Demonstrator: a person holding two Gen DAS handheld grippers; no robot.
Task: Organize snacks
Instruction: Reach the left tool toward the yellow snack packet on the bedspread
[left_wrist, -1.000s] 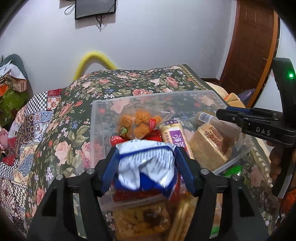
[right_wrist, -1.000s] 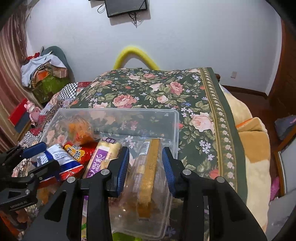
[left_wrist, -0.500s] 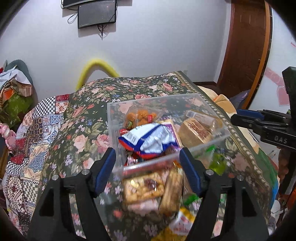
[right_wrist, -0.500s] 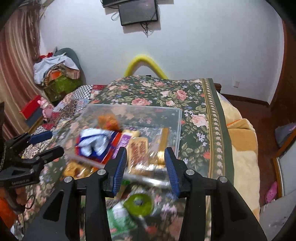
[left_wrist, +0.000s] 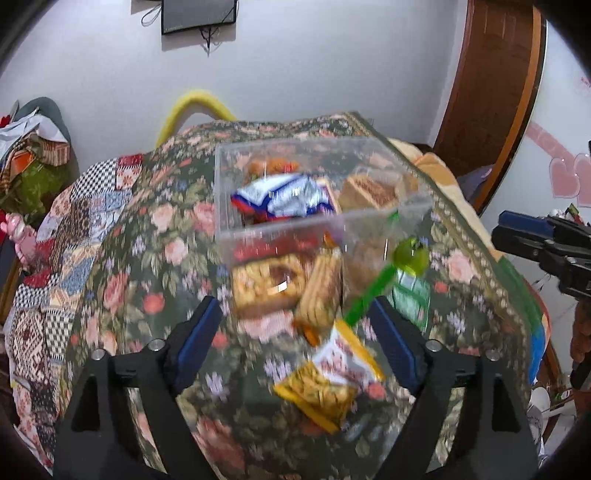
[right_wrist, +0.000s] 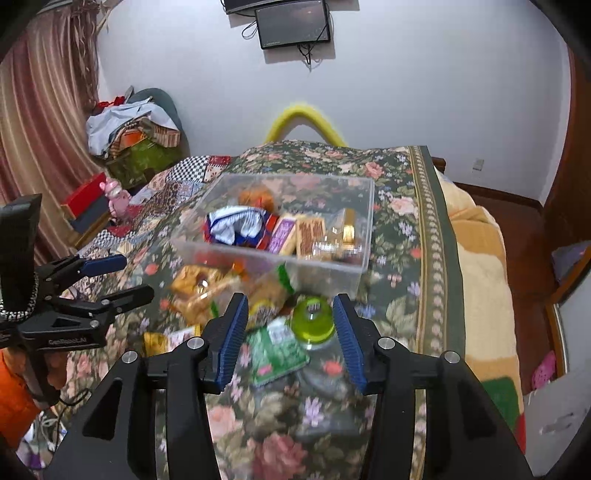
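Observation:
A clear plastic bin (left_wrist: 229, 184) (right_wrist: 364, 206) sits on the floral bedspread and holds several snacks, among them a blue-and-white bag (left_wrist: 284, 197) (right_wrist: 236, 225) and a brown cake pack (left_wrist: 369, 188) (right_wrist: 308, 234). Loose snacks lie in front of it: biscuit packs (left_wrist: 266, 288), a yellow packet (left_wrist: 328, 384), a green packet (right_wrist: 280, 349) and a green round candy (left_wrist: 412, 256) (right_wrist: 313, 323). My left gripper (left_wrist: 295, 347) is open and empty, held back above the loose snacks. My right gripper (right_wrist: 290, 336) is open and empty above the green candy.
The bed's right edge with a yellow blanket (right_wrist: 476, 258) drops to a wooden floor. A pile of clothes (right_wrist: 133, 133) and a curtain stand at the left. A yellow hoop (right_wrist: 303, 118) rises behind the bed. A wooden door (left_wrist: 491, 92) is at the right.
Both grippers have let go of their snacks, which now lie in the bin, and have opened and pulled back and up away from it. More loose snacks have come into view.

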